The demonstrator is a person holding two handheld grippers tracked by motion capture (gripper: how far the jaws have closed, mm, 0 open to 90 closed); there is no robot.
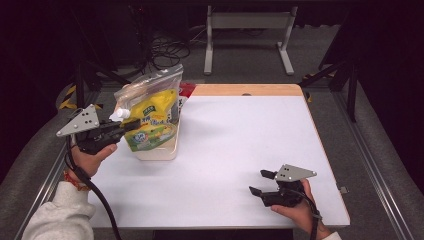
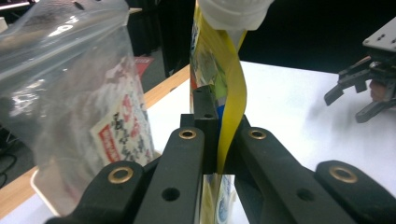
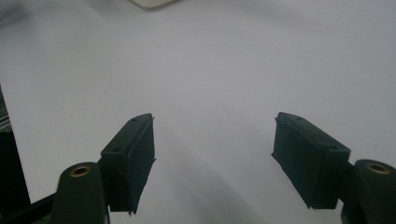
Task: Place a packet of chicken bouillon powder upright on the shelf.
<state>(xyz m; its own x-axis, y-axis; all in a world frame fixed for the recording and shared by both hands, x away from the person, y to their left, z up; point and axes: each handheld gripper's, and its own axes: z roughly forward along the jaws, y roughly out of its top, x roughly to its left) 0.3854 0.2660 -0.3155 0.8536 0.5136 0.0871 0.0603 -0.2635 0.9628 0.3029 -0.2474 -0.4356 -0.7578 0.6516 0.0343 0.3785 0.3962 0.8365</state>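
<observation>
Where the white worktop point(image 1: 240, 165) meets its far-left corner, a yellow spout pouch point(image 1: 152, 120) stands upright in a shallow white tray point(image 1: 155, 152), with a clear plastic bag point(image 1: 150, 82) rising just behind it. The pouch carries green and blue print and a white screw cap point(image 1: 120, 114) at its upper left corner. A red-printed packet point(image 2: 123, 126) lies inside the clear bag, seen through the plastic in the left gripper view.

The left hand-held gripper point(image 1: 127, 126) reaches the pouch from its left side, held by the person's left hand point(image 1: 92, 152), and its jaws are clenched on the pouch's yellow edge just below the cap. In the left gripper view the yellow film point(image 2: 231, 102) runs down between the two black jaws, pinched flat, with the white cap point(image 2: 233, 14) directly above them. A black cable point(image 1: 100, 200) trails from this gripper towards the near edge of the worktop.

The right hand-held gripper point(image 1: 261, 182) sits well apart from the pouch, towards the near right of the worktop, held low by the right hand point(image 1: 295, 207). Its jaws are spread wide with nothing between them; the right gripper view shows bare white surface between the two pads point(image 3: 133, 154). A corner of the white tray point(image 3: 152, 3) shows at the top of that view.

A wooden strip point(image 1: 247, 90) borders the far edge of the worktop, to the right of the pouch.
</observation>
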